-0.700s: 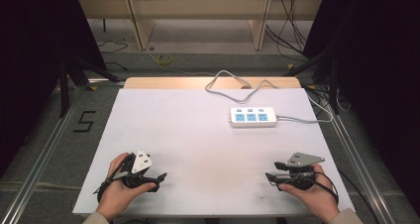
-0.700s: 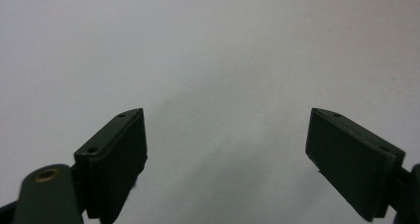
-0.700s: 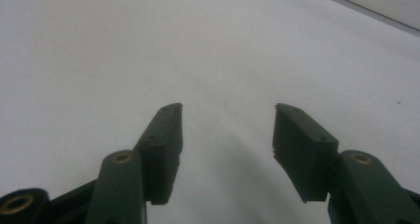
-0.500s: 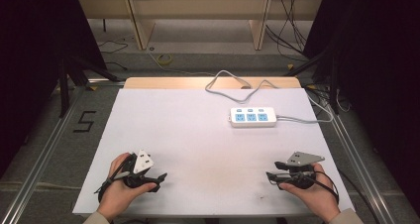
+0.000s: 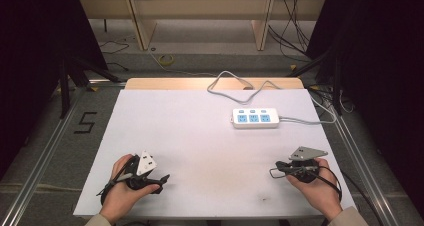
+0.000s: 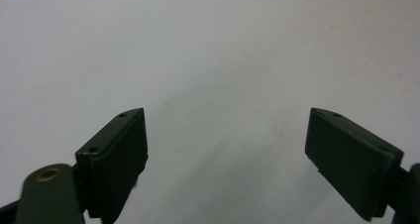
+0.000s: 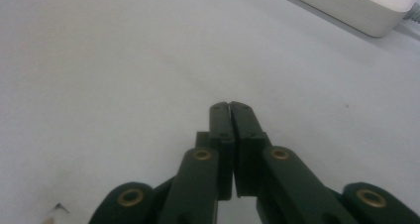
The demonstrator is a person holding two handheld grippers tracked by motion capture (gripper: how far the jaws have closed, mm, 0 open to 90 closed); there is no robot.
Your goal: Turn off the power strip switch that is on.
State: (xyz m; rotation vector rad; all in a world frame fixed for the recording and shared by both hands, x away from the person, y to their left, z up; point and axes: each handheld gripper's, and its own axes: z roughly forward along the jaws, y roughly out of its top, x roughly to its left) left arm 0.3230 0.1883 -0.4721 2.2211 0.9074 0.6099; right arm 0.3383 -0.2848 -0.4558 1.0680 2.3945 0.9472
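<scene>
Power strip (image 5: 255,118) well beyond both tongs

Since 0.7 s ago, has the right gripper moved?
No. In the high view the right gripper sits at the same spot near the table's front right edge, same offset from the power strip.

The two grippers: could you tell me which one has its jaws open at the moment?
The left gripper: its two jaws stand wide apart over the bare white table. The right gripper has its jaws pressed together with nothing between them.
</scene>
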